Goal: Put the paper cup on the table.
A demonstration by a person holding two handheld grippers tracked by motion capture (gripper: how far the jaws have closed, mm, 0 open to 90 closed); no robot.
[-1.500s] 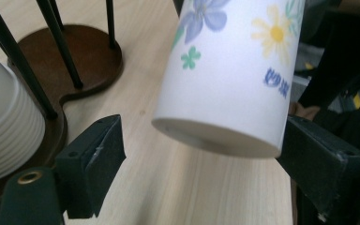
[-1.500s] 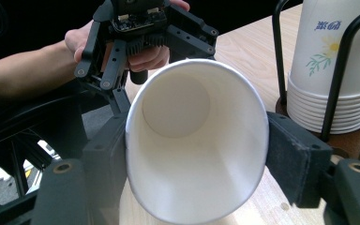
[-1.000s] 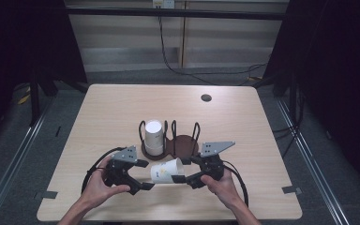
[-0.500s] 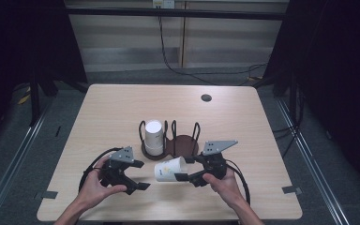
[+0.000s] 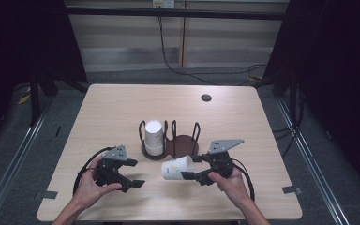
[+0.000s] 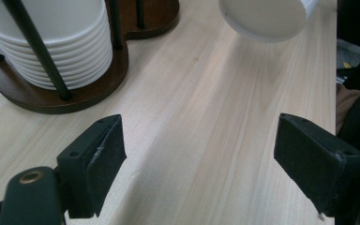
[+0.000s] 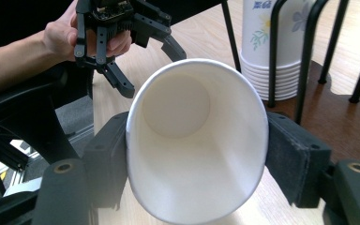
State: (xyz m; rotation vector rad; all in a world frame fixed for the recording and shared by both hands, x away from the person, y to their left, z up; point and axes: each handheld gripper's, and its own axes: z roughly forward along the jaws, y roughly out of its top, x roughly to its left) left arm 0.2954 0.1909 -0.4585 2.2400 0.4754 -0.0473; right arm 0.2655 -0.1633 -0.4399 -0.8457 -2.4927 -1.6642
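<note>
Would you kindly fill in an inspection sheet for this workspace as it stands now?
Surface: light wooden table, bare apart from the items below.
Job's things: single paper cup lying sideways in the air, its mouth toward the right gripper's camera; stack of paper cups upside down in one bay of a dark two-bay cup holder, the other bay empty.
Clutter: small dark round disc near the table's far edge.
Grippers: right gripper shut on the single paper cup; left gripper open, nothing between its jaws.
Cables: black cable loop trailing from the left gripper; another cable behind the right.
Surroundings: grey floor, dark curtains, metal rails.
</note>
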